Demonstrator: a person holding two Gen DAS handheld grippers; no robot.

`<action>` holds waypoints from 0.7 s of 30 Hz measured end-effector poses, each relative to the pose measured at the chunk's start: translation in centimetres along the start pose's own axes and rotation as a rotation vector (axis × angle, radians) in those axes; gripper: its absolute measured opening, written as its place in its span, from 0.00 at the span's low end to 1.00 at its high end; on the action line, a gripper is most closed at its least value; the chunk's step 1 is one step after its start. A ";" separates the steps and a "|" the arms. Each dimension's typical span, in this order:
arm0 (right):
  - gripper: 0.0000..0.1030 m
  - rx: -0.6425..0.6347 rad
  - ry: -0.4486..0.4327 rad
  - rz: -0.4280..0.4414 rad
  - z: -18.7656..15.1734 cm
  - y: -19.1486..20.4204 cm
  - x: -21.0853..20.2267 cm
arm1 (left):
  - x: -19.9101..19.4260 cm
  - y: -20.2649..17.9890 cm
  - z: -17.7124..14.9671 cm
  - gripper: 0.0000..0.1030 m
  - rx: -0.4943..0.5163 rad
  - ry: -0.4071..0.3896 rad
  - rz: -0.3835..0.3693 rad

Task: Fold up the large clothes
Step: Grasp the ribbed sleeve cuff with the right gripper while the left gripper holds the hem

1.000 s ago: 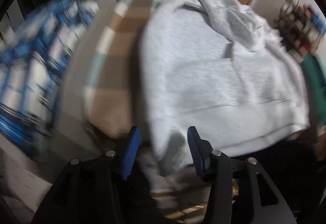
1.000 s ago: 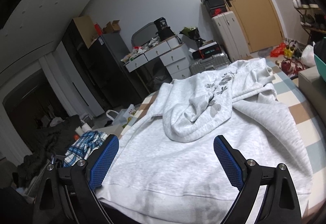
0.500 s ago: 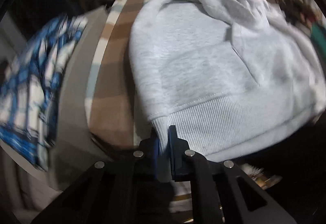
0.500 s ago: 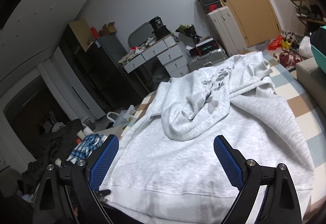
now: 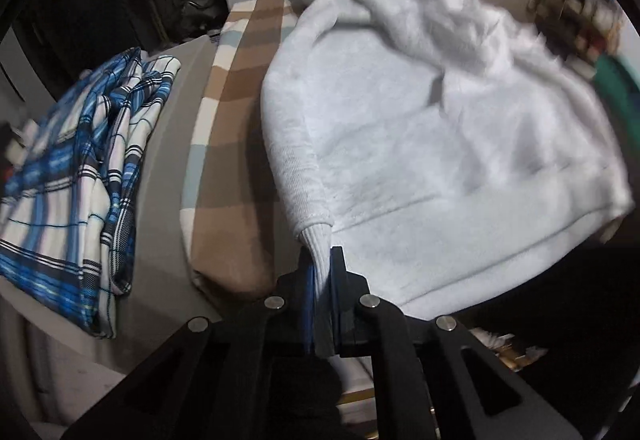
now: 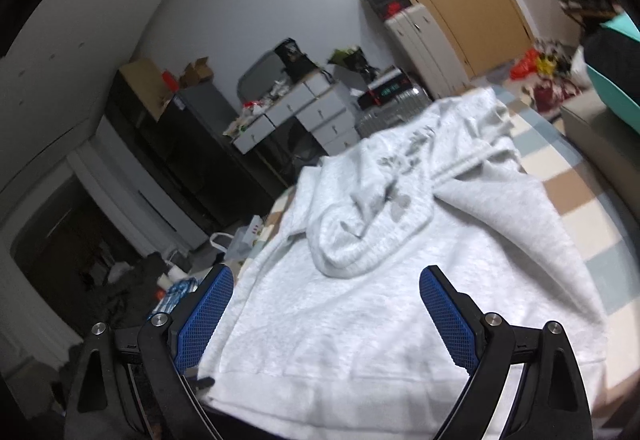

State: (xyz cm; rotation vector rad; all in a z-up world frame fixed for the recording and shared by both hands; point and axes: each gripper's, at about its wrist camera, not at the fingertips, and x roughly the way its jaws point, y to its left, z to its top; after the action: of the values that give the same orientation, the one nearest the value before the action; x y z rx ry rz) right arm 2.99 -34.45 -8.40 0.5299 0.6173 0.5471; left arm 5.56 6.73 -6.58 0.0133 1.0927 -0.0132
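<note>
Left gripper newly clamps sweatshirt hem, blurred

We hold the left tongs tipped steeply downward, their blue pads pressed together on the ribbed corner of the sweatshirt's hem, which sticks up out of the nip between them. The black arms of these tongs fan out below toward the camera. Our right tongs point only a little below level, their blue-padded fingers spread wide apart above the sweatshirt, gripping nothing.
</note>
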 end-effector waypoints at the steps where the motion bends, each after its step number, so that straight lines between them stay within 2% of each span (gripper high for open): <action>1: 0.92 -0.003 0.009 -0.018 0.2 -0.3 -0.6 | -0.1 0.4 0.0 0.04 -0.008 0.000 -0.041; 3: 0.92 -0.032 0.031 -0.099 0.8 -1.2 -2.3 | 0.2 0.9 0.2 0.05 -0.018 0.011 -0.111; 5: 0.92 -0.048 0.030 -0.174 1.1 -2.0 -3.8 | 0.9 1.2 0.3 0.05 -0.015 0.025 -0.137; 7: 0.92 -0.077 0.067 -0.290 1.1 -3.1 -4.8 | 1.5 0.7 0.7 0.06 -0.016 0.034 -0.148; 10: 0.92 -0.085 0.183 -0.396 0.4 -5.0 -4.2 | 1.3 0.6 0.6 0.15 -0.023 0.021 -0.215; 12: 0.92 -0.088 0.273 -0.471 -0.8 -6.4 -3.3 | 1.1 1.1 0.4 0.28 -0.032 0.025 -0.254; 14: 0.92 -0.088 0.320 -0.499 -1.9 -7.5 -2.6 | 1.0 1.2 0.2 0.37 -0.045 0.034 -0.277; 17: 0.92 -0.054 0.356 -0.506 -2.7 -8.7 -1.6 | 1.6 1.2 0.4 0.39 -0.051 0.058 -0.266; 21: 0.89 0.016 0.413 -0.510 -3.1 -10.3 0.7 | 1.7 1.2 0.2 0.39 -0.046 0.051 -0.266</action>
State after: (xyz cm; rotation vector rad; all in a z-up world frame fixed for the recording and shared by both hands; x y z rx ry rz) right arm 4.68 -40.64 -17.07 0.2544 1.1112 0.1624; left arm 6.59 7.91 -8.00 -0.1734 1.1394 -0.2276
